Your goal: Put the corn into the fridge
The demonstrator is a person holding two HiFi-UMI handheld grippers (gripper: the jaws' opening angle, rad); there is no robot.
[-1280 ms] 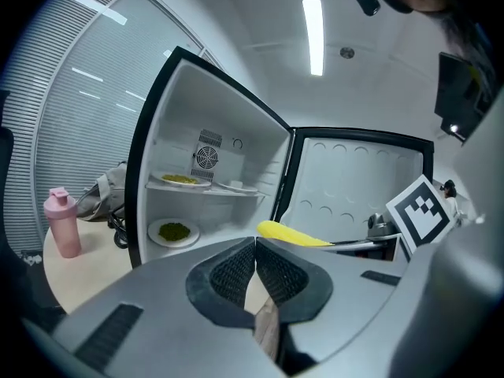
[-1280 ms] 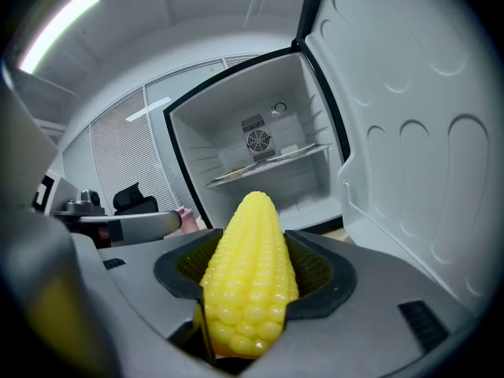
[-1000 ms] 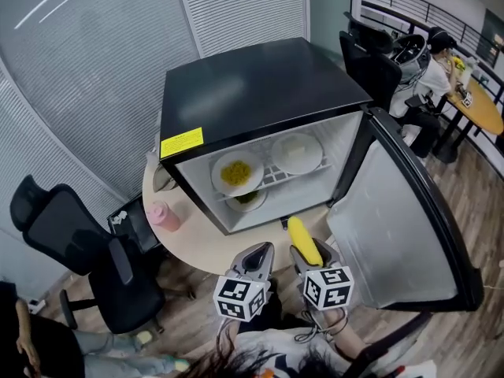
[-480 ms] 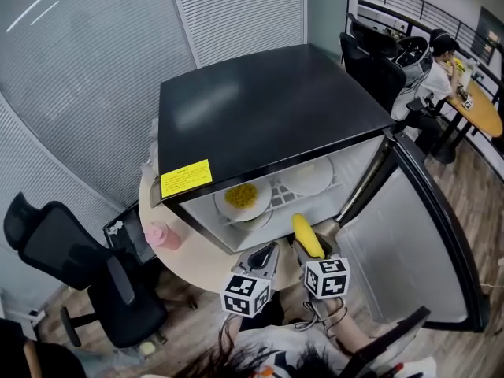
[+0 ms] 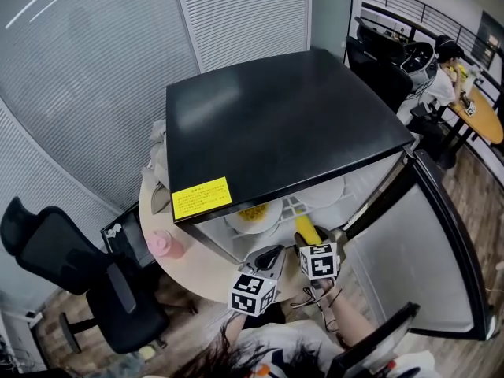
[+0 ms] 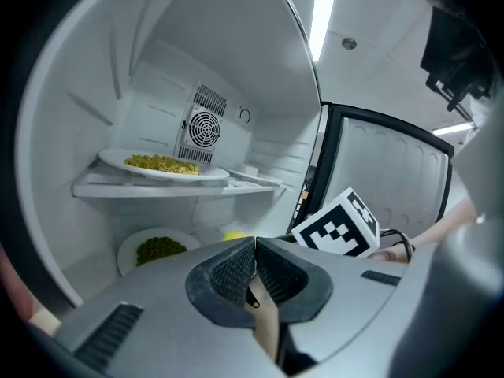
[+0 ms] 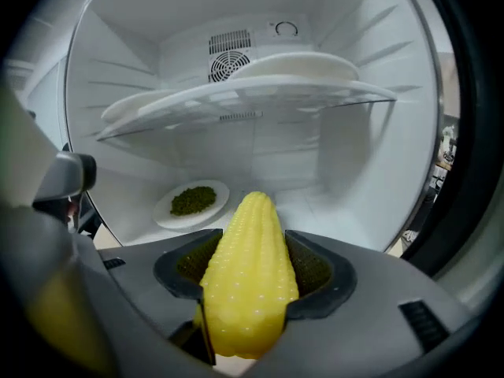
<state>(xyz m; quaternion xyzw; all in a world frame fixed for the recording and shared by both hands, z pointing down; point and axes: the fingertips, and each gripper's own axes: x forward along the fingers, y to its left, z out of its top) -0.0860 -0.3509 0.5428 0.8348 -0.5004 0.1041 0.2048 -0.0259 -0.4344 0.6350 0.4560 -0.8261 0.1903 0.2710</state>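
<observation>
Yellow corn (image 7: 248,278) is clamped lengthwise in the right tool (image 7: 253,268), tip at the open front of the fridge (image 5: 276,109), while the left tool (image 6: 253,268) is closed on nothing. Delivery seems underway: next, reach inside beside the plate of greens (image 7: 191,201), lower it, and release.

A small round table (image 5: 197,270) by the blinds carries the black fridge (image 5: 276,116), and a pink bottle (image 5: 165,245) stands on the tabletop just beside the fridge's left side. Inside the open fridge, the white shelf (image 6: 150,187) holds a plate of yellow food (image 6: 161,164) and, next to it, a white plate (image 7: 295,65). Below, on the fridge floor (image 7: 331,211), lies a plate of green food (image 7: 191,201), towards the left wall.
</observation>
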